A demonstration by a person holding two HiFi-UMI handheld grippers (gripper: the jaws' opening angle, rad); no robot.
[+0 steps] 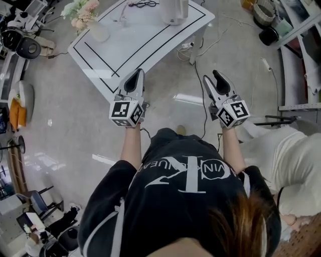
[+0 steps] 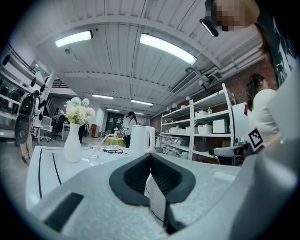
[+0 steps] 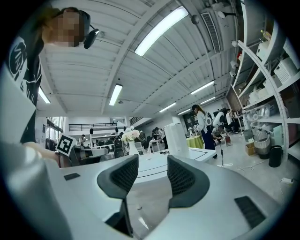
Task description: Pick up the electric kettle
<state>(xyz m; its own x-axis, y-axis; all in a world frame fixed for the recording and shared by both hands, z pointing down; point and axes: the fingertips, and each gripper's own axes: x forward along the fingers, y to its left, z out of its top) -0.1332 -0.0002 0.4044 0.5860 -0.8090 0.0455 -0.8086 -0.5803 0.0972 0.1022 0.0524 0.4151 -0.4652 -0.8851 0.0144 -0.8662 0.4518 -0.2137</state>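
Observation:
The white electric kettle [image 1: 174, 11] stands at the far side of a white table [image 1: 145, 40] marked with black lines. It shows past the jaws in the left gripper view [image 2: 140, 138] and in the right gripper view [image 3: 177, 139]. Both grippers are held level above the floor, short of the table's near edge and well away from the kettle. My left gripper [image 1: 134, 80] has its dark pads closed together with nothing between them [image 2: 151, 157]. My right gripper [image 1: 219, 80] stands open, with a clear gap between its pads [image 3: 152, 164].
A white vase of flowers [image 1: 85, 15] stands at the table's left corner, with a glass [image 2: 95, 151] beside it. A black cord [image 1: 143, 4] lies near the kettle. Cables trail over the floor [image 1: 200, 85]. A person in white [image 1: 296, 165] crouches at the right; shelving [image 2: 206, 131] lines the room.

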